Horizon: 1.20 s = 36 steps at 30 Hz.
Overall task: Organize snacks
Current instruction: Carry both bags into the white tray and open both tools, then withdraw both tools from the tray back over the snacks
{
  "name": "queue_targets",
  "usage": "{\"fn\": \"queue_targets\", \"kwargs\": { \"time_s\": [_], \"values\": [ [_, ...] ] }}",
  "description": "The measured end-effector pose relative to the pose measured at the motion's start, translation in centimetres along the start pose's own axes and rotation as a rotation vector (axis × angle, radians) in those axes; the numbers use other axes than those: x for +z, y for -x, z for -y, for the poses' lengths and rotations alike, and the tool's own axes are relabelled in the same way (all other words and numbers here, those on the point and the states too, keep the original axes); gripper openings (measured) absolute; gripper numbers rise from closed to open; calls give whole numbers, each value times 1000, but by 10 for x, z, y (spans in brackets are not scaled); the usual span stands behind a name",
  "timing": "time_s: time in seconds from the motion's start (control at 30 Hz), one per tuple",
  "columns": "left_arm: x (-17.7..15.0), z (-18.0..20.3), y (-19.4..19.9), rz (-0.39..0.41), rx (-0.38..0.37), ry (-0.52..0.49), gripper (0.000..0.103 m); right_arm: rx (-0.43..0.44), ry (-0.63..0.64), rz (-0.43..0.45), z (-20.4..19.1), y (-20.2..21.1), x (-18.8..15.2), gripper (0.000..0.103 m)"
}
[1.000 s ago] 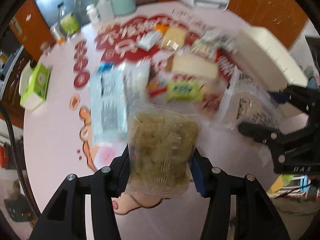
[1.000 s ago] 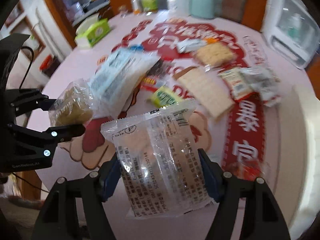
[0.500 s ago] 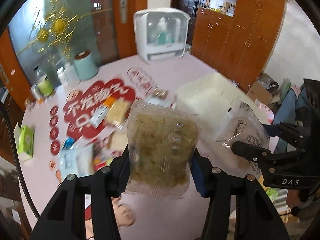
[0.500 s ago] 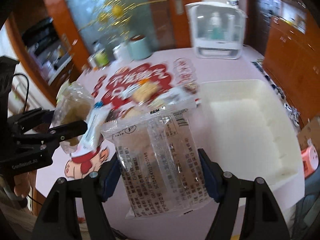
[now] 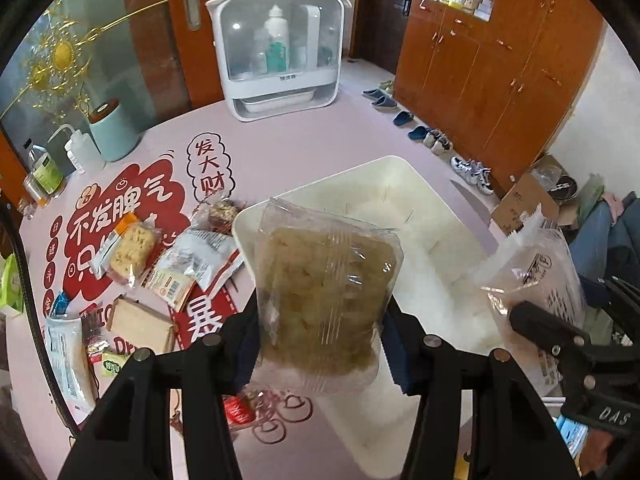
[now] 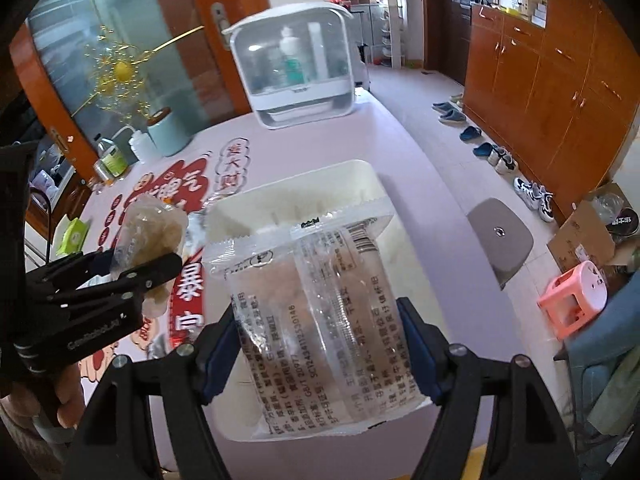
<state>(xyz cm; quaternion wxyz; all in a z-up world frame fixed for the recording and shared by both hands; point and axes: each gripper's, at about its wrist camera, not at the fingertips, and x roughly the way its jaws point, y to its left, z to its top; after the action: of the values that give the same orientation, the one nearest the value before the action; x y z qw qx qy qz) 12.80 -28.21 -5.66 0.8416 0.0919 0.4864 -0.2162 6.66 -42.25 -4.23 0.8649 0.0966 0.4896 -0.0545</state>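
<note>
- Clear-wrapped yellowish snack [image 5: 324, 300] is pinched in the left gripper [image 5: 320, 320], blue pads pressing on both of its sides; it hangs over the near-left corner of the bin [image 5: 404, 168].
- Right gripper [image 6: 320, 344] has a printed clear packet [image 6: 316, 320] between its pads, over the near half of the bin; jaws are opening, pads still against the packet edges.
- Bin is white, sits on the pink surface [image 5: 304, 144], inside looks bare.
- Loose snacks lie on the surface left of the bin: noodle block [image 5: 130, 250], white sachets [image 5: 196, 256], tan cracker pack [image 5: 140, 326], long white pack [image 5: 66, 354], small green pack [image 5: 114, 366].
- Small red wrapper [image 5: 238, 408] on the surface just off the bin's near-left corner, under the left gripper.
- White cabinet [image 5: 278, 44] stands beyond the bin at the far surface edge; teal canister [image 5: 112, 132] and bottles far left of the bin.
</note>
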Motion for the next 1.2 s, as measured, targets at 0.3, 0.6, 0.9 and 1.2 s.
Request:
{"fn": "queue_targets", "kwargs": {
  "time_s": [0.3,0.6,0.9,1.2],
  "values": [
    [15,17,-13,21,96,4,95,28,-14,-79,27,-33,6,83],
    [15,15,5,50,177,24,99,53,48,0,25,-20,15,100],
    [2,8,28,74,188,56,99,76,68,5,15,-8,10,100],
    [-24,3,51,93,193,64,99,103,42,-25,10,2,-6,100]
  ]
}}
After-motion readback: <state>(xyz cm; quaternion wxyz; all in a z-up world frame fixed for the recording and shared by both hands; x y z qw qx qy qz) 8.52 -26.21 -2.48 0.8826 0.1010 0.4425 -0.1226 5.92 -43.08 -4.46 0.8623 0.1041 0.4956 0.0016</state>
